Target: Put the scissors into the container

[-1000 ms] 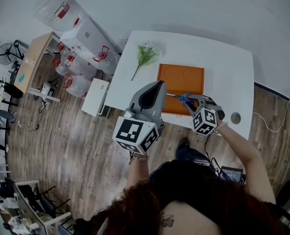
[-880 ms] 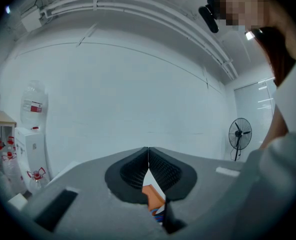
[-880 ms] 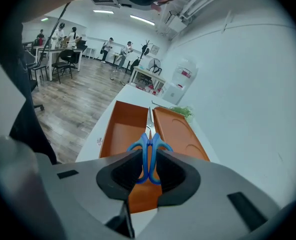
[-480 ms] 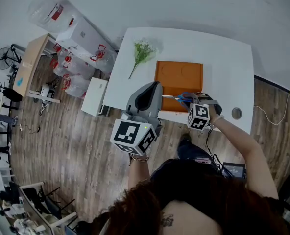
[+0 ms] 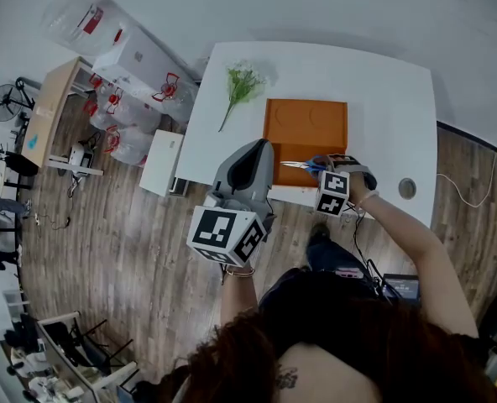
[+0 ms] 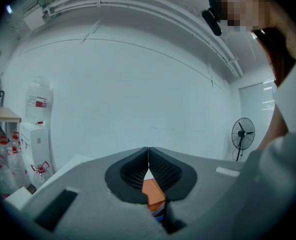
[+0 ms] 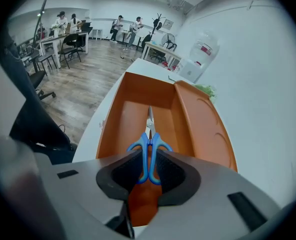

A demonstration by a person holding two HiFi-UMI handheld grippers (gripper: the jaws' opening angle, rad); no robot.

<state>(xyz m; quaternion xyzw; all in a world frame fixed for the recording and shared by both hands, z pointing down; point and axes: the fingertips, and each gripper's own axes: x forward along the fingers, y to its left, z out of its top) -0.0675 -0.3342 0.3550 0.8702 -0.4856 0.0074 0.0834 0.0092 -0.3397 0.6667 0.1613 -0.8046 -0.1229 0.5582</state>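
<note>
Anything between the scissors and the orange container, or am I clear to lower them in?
Nothing visible is in the way. The right gripper holds the scissors by the blue handles, blades pointing over the container's bare compartment. The left gripper is off to the side, shut and empty.

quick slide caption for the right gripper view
Right gripper holds blue-handled scissors by the handles over the orange container.

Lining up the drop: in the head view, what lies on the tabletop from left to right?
Green flower sprig → orange rectangular plastic container → round grey cable port. Left out: blue-handled metal scissors, overlapping the container.
</note>
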